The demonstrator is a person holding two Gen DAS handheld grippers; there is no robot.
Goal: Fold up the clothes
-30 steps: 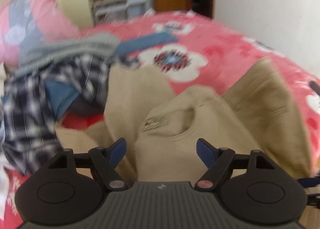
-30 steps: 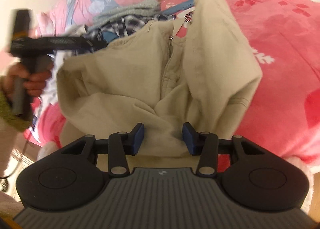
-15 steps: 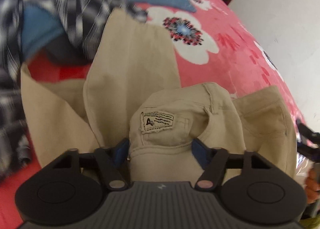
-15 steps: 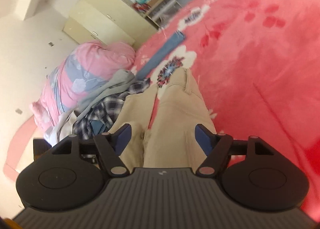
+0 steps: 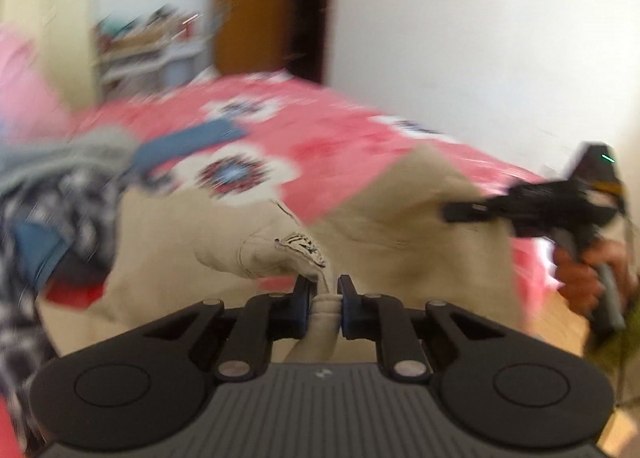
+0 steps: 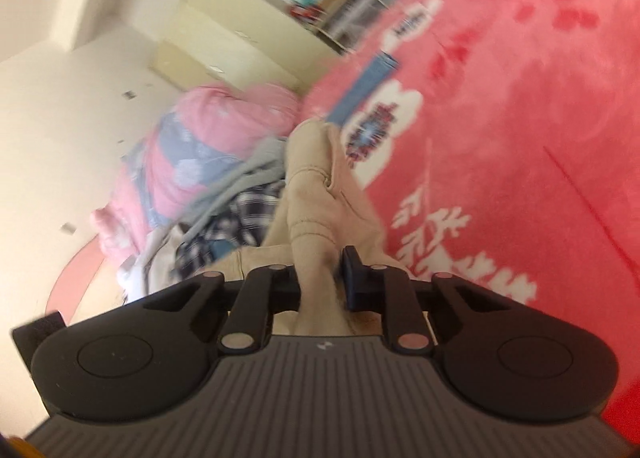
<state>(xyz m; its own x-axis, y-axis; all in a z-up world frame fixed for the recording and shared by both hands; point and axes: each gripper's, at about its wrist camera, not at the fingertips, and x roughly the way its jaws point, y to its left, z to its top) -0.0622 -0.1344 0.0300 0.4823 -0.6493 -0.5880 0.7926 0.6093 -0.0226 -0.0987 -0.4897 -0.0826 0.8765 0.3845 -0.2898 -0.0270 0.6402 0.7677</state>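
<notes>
Beige trousers [image 5: 400, 226] lie spread on the pink flowered bed [image 5: 328, 138]. My left gripper [image 5: 325, 298] is closing, and its blue pads [image 5: 304, 298] pinch a bunched fold of the waistband beside the label. In the left wrist view my right gripper [image 5: 456, 214] reaches in from the right onto the trousers' far edge, held by a hand [image 5: 580, 278]. In the right wrist view the right gripper [image 6: 320, 278] is also closing on a ridge of the trousers [image 6: 316, 194]. Cloth hides its left pad.
A heap of clothes lies left of the trousers: a plaid shirt [image 5: 60, 198], a grey garment [image 5: 80, 150] and a blue strip [image 5: 192, 138]. A pink pillow [image 6: 208, 130], a cream cabinet [image 6: 224, 42], shelves [image 5: 148, 46] and a brown door [image 5: 256, 6] stand beyond the bed.
Both grippers went from open around the trousers to pinched on folds of them. The left view swung up from looking down at the label. The right gripper now shows at its right edge.
</notes>
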